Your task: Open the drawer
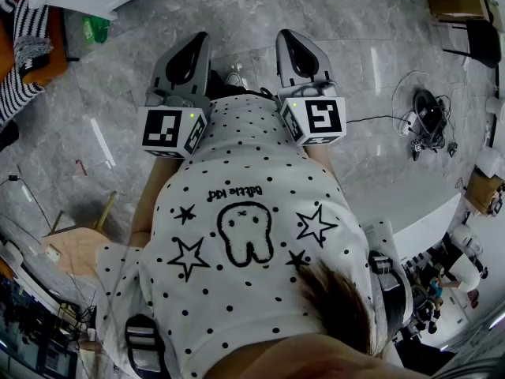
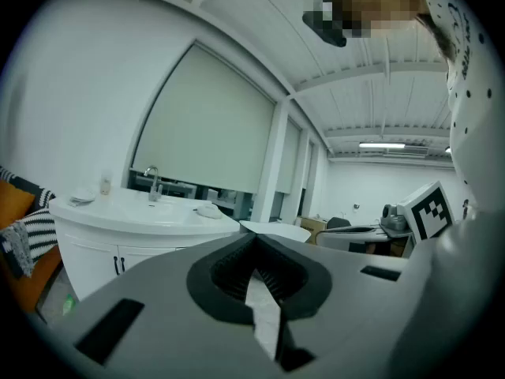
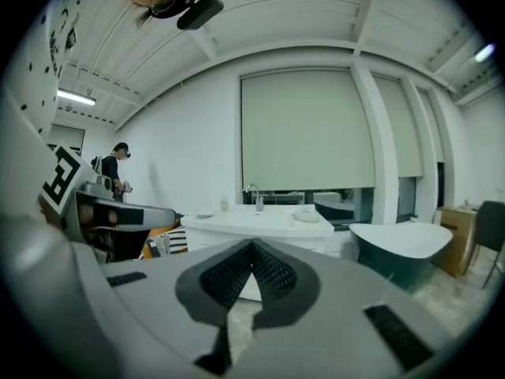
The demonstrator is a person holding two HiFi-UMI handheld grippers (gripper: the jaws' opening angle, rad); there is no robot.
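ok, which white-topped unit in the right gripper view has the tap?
The all-white vanity beyond the jaws; the tap stands on top. The unit right of it has dark sides, no tap.

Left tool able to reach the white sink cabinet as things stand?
Probably not from here. The left tool, jaws shut on nothing, is held close to the person's body, and the sink cabinet stands across the room. Nothing seems to block the way; stepping closer should do.

White vanity front [image 2: 93,253] with dark handles [image 2: 118,264] sits closed under the countertop [image 2: 138,212].
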